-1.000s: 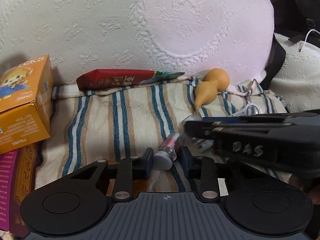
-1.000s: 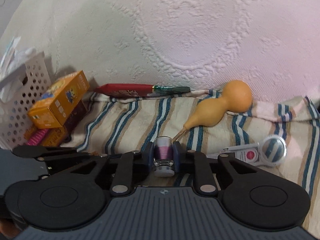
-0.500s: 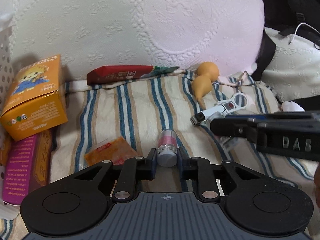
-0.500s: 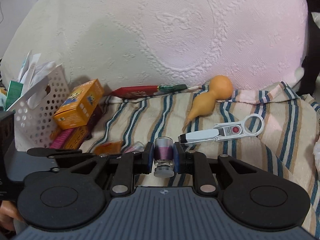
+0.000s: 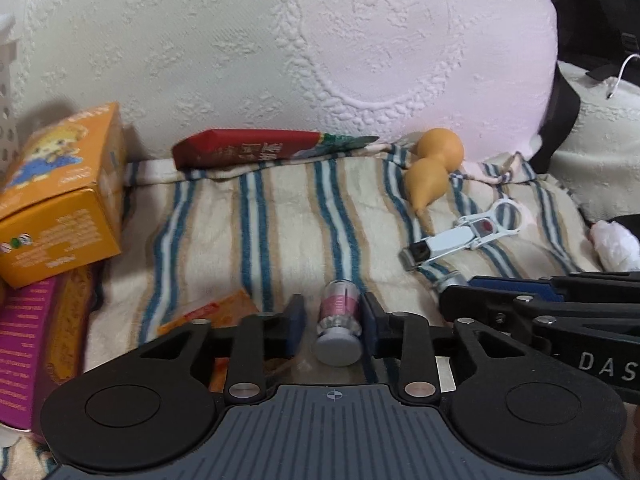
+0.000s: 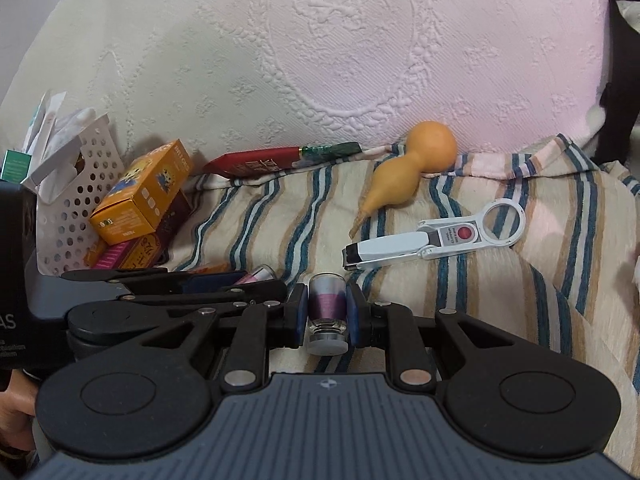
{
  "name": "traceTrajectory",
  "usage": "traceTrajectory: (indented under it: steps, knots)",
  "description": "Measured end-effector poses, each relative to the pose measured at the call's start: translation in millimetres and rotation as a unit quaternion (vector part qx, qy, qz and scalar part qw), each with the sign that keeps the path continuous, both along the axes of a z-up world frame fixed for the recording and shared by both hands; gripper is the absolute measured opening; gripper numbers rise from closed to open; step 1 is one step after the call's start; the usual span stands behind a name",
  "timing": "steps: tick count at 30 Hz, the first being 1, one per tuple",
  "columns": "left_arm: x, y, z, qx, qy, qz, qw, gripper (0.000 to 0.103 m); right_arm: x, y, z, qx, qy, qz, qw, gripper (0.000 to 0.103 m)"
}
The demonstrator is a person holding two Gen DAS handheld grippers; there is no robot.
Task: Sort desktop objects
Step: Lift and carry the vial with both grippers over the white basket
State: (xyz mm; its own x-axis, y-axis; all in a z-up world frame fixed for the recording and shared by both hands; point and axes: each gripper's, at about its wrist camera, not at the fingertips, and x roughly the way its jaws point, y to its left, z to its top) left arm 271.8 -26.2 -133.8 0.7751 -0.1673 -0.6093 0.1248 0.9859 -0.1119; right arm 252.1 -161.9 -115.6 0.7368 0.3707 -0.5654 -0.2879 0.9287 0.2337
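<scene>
My left gripper (image 5: pixel 332 316) stands open around a small glass vial with a pink label (image 5: pixel 338 322); there is a gap on its left side and the right pad is near it. My right gripper (image 6: pixel 326 314) is shut on a second vial with a purple label (image 6: pixel 326 312), held over the striped towel. The left gripper and its vial (image 6: pixel 256 274) also show at the left of the right wrist view. The right gripper's body (image 5: pixel 560 320) shows at the right of the left wrist view.
On the striped towel (image 5: pixel 280 220) lie an orange gourd (image 6: pixel 404 176), a white nail clipper with a magnifier (image 6: pixel 436 238), a red packet (image 5: pixel 256 152) and an orange sachet (image 5: pixel 216 312). Orange and magenta boxes (image 6: pixel 140 200) lean on a white perforated basket (image 6: pixel 68 208) at left.
Both grippers have pulled back from the cushion. The left gripper closed on the pink-label vial half a second ago and its jaws now stand wider. The right gripper kept its vial.
</scene>
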Motion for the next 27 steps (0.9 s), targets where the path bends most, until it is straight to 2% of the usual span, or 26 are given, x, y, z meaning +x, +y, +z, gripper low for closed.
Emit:
traceTrajectory:
  steps: [1,6,12,16,22,27]
  knots:
    - [-0.4,1.0,0.4,0.001,-0.001,0.002,1.0,0.018,-0.8,0.5,0.1,0.0,0.001,-0.001,1.0,0.023]
    - [-13.5,7.3,6.2,-0.015,-0.003,-0.001,0.9999,0.018,-11.1,2.0,4.1,0.0,0.004,-0.004,1.0,0.023]
    - [-60.4,17.6,25.0,-0.045,-0.022,-0.016,0.9986,0.018,-42.6,2.3,22.5,0.016,0.002,-0.005,1.0,0.023]
    - [-99.5,30.4,44.1,-0.08,-0.04,-0.021,0.9958,0.018,-77.5,5.9,43.0,0.039,-0.013,0.004,0.999,0.023]
    - [-156.2,52.7,82.3,-0.09,-0.081,-0.017,0.9925,0.018,-121.8,27.1,81.9,0.057,-0.044,0.03,0.997,0.023]
    - [-190.9,84.7,117.9,-0.083,-0.111,0.007,0.9903,0.018,-140.2,61.4,118.8,0.066,-0.072,0.066,0.993,0.023]
